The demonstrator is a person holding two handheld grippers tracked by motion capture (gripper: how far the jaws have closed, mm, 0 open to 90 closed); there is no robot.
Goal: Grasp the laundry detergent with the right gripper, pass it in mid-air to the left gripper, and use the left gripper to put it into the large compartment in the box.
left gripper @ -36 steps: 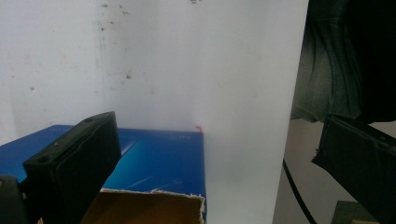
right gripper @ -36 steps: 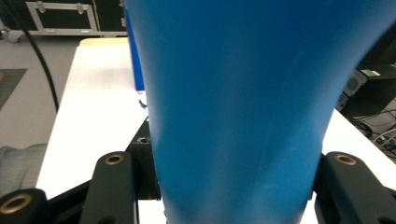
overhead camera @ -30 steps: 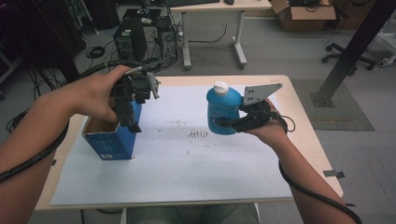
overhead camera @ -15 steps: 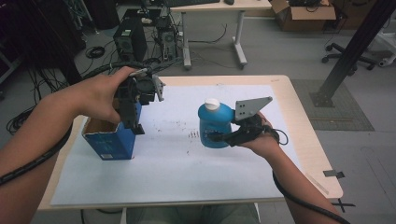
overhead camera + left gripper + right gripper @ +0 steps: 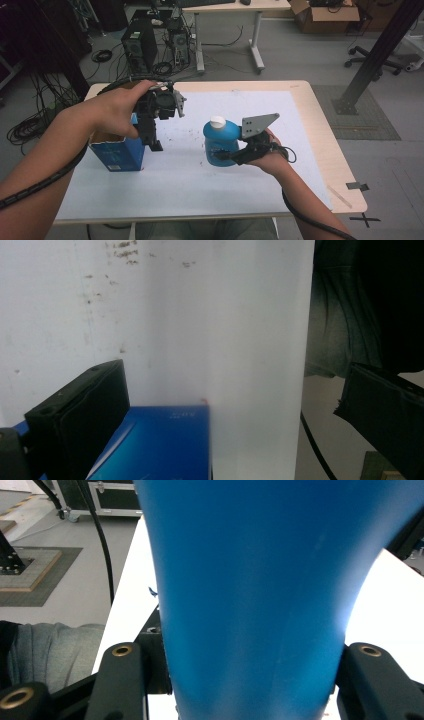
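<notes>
I see a light wooden surface (image 5: pixel 320 120) with rounded corners, most of its top covered by a white sheet (image 5: pixel 200 185) that reaches the near edge. Small dark specks mark the sheet around its middle. On the sheet's left part stands an open blue box (image 5: pixel 117 152), upright. Bare wood shows along the right and far edges, and a pale strip (image 5: pixel 338 196) lies on the near right corner.
</notes>
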